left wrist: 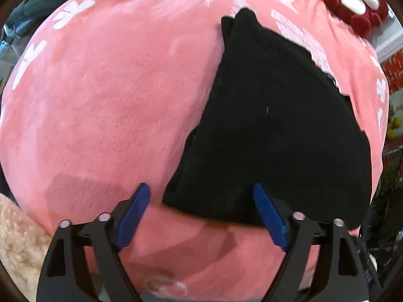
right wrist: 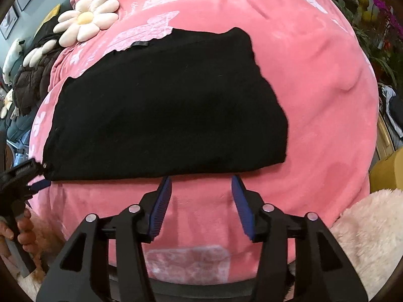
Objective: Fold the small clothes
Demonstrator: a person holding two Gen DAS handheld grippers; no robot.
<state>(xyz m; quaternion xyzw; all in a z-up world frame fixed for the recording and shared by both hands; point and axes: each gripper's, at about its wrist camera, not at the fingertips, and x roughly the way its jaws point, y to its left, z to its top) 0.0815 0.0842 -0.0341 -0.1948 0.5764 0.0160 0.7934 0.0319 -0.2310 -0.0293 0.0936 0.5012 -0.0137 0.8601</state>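
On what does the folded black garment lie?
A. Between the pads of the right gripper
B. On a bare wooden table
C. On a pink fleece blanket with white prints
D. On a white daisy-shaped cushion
C: the black garment rests flat on the pink blanket, clear of the daisy cushion and the open right gripper.

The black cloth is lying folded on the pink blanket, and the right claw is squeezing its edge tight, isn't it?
Not quite. The black cloth does lie folded on the pink blanket, but the right claw isn't squeezing it. The right wrist view shows its blue fingers standing apart, just short of the cloth's near edge, with only blanket between them.
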